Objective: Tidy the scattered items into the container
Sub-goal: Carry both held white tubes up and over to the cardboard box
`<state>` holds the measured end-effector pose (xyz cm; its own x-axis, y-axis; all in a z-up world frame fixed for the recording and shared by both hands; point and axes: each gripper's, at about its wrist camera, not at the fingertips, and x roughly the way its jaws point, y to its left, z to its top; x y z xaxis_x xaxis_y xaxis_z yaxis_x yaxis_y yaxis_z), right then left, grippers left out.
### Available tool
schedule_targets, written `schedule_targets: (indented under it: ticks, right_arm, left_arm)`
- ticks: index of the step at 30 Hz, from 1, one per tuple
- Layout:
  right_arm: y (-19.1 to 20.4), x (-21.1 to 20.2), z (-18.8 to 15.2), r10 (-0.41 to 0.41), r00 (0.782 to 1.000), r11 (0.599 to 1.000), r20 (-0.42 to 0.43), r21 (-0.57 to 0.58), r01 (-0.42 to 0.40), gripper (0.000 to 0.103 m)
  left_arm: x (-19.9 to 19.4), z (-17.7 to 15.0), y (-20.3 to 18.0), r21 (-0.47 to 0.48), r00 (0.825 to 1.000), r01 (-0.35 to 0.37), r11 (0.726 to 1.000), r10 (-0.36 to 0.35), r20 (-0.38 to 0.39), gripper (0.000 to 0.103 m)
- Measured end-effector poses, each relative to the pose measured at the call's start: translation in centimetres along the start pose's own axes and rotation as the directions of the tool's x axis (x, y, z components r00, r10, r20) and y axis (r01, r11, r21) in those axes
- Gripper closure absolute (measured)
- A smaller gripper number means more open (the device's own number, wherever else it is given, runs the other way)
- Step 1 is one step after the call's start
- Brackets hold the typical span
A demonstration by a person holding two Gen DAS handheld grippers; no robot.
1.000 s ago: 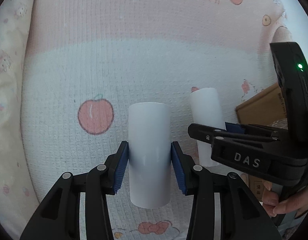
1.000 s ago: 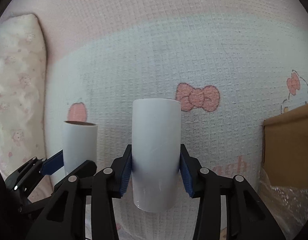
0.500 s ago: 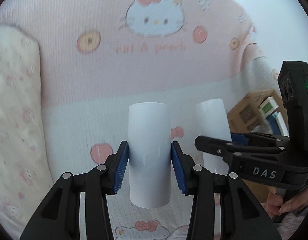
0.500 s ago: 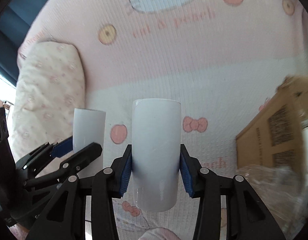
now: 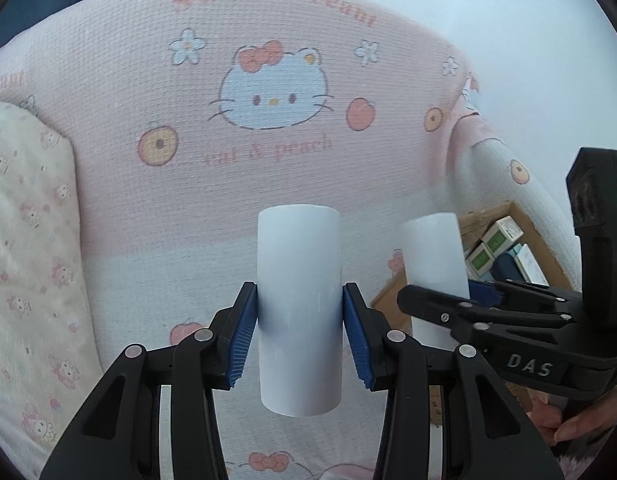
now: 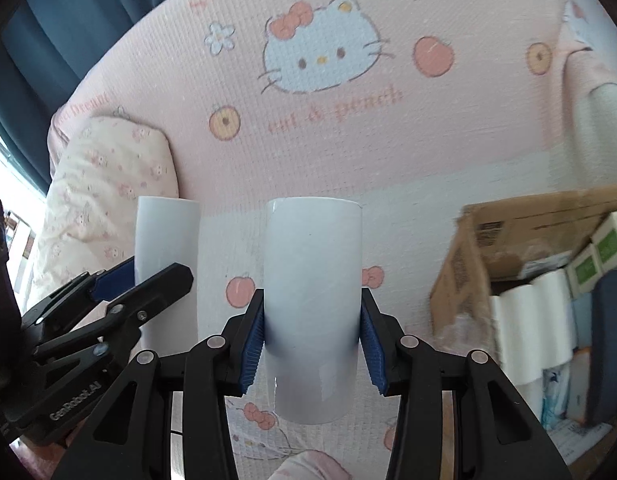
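A: What could have gone wrong?

B: Each gripper clenched a white roll clear above the bedspread point(image 5: 108, 208): left gripper point(image 5: 299, 332) on the left roll point(image 5: 299, 304), right gripper point(image 6: 312, 340) on the right roll point(image 6: 313, 304). Held side by side, the rolls might have knocked together or clipped the box point(image 6: 464, 264) wall.

A: What did the box hold?

B: White rolls point(image 6: 528, 332) and green-labelled cartons point(image 6: 606, 246), leaving little room, I judged.

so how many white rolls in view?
4: one in the left gripper, one in the right gripper, two standing in the cardboard box; more may be hidden.
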<state>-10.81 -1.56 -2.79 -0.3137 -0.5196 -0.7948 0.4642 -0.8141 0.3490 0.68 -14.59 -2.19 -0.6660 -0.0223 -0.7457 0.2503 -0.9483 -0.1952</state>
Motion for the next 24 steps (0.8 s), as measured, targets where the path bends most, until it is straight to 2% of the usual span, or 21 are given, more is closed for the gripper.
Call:
schedule_targets:
  ticks: [7,14,18,24]
  right_arm:
    - [-2.5,-3.4,-0.4,-0.013,0.997,0.997,0.076,0.076,0.008,0.062]
    - [-7.1,-7.3,-1.1,-0.046,0.988,0.987,0.146,0.162,0.022,0.062]
    - [-10.0,-8.7,-1.9,-0.065,0.986,0.977,0.154,0.209,0.032,0.062]
    - [-13.7,-10.2,-3.1,-0.134,0.982,0.964,0.131,0.247,0.099,0.062]
  left_arm:
    - [-0.1,1.2,-4.4,0.071,0.999,0.035,0.997,-0.036,0.014,0.057]
    - [0.3,2.4,-9.9,0.167,0.997,0.063,0.984,-0.07,0.033,0.057]
    - [1.3,3.1,-13.0,0.196,0.993,0.115,0.974,-0.119,0.009,0.057]
    - [3.2,3.5,-16.5,0.214,0.982,0.189,0.958,-0.182,-0.054,0.057]
